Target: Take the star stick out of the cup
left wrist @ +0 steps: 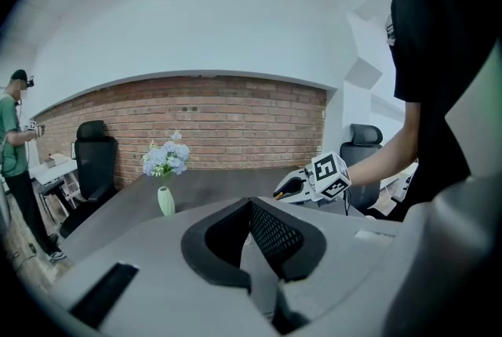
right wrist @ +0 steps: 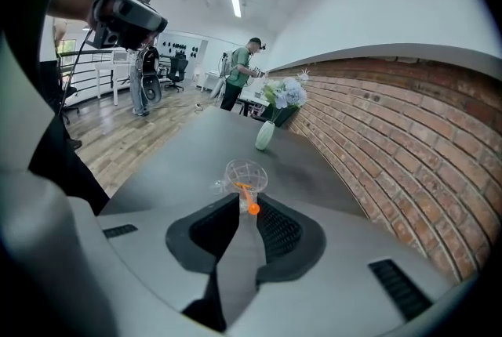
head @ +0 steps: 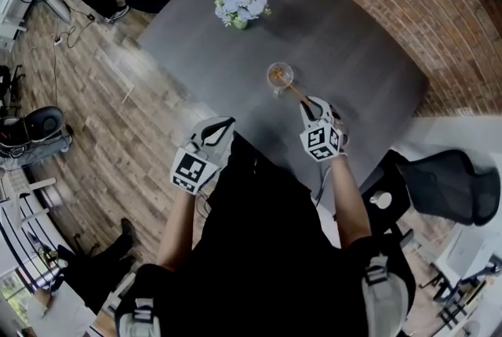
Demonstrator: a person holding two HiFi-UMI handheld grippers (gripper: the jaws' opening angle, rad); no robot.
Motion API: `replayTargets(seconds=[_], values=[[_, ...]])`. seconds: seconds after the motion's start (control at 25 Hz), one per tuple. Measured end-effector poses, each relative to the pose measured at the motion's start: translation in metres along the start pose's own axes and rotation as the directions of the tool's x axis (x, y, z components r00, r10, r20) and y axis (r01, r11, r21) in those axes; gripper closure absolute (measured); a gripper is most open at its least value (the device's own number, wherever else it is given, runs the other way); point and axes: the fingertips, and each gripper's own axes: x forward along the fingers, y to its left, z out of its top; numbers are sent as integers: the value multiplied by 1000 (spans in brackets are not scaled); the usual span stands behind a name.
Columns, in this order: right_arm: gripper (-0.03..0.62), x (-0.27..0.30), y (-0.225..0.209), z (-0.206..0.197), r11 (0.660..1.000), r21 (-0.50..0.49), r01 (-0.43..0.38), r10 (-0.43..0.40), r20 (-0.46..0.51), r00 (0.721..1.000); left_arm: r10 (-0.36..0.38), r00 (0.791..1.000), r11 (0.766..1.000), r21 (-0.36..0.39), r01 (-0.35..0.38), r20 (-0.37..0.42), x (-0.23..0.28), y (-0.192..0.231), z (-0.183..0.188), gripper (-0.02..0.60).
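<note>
The right forearm reaches from the lower right of the head view up toward the centre. It holds the right gripper (head: pixel 314 105) low over the dark grey desk (head: pixel 361 45), pointing at the clear plastic cup (head: pixel 279 75) just above it in the frame. Its fingers stand apart, and the round knob of the thin orange star stick (right wrist: pixel 247 195) sits between their tips, unclamped. The stick leans out over the rim, its other end down in the cup. The left gripper (head: pixel 218 126), left of centre at the desk's edge, has its fingers open on nothing.
</note>
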Motion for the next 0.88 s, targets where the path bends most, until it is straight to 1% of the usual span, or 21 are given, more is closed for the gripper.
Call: replayTargets(seconds=[0.24,0.4,0.88], values=[[544,9,4,-2,1000,-22,3,-3,-8,1000,14,1000,1000,-12,-14,-7,-4,1,-5,580],[553,13,7,-1,1000,-31,-5,5,-18,1000,19,1000,999,-41,-20,-20,-8,0,-8,580],[577,23,13,-1,999,-29,-29,28,-26,999,41,999,998,-47,-42,-23,-17,5,-13,580]])
